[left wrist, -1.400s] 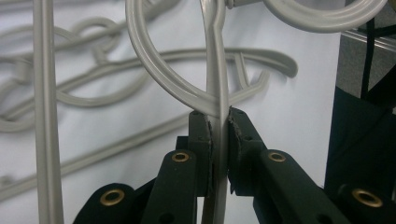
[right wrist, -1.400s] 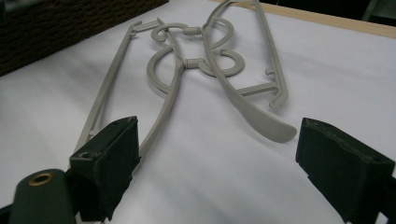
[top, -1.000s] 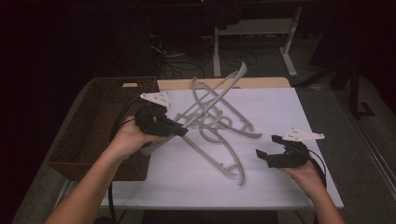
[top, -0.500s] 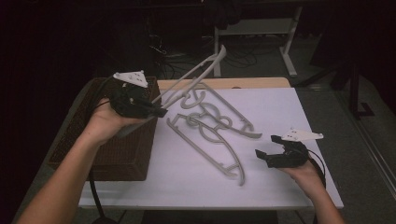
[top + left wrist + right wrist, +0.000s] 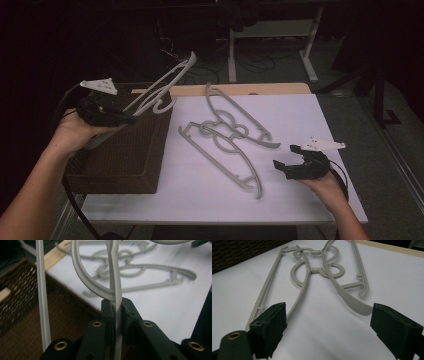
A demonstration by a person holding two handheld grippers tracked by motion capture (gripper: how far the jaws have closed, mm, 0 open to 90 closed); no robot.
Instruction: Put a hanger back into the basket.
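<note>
My left gripper (image 5: 131,118) is shut on a grey plastic hanger (image 5: 161,91) and holds it tilted in the air above the brown wicker basket (image 5: 125,155). In the left gripper view the hanger's thin bar (image 5: 116,293) is pinched between the pads, with its hook curving off to the left. Two more grey hangers (image 5: 239,116) (image 5: 222,156) lie overlapped on the white table top (image 5: 300,115). My right gripper (image 5: 286,157) rests open near the table's right front, its jaws wide apart and nothing between them. The right gripper view looks along both lying hangers (image 5: 303,291) (image 5: 348,295).
The basket stands on the table's left side, its rim (image 5: 17,277) below the held hanger. A wooden strip (image 5: 260,88) runs along the table's far edge. Beyond it are a dark floor, cables and a white stand (image 5: 310,55).
My left gripper has carried its hanger left and slightly up, from beside the other hangers at the table's middle to above the basket. The right gripper has kept still.
</note>
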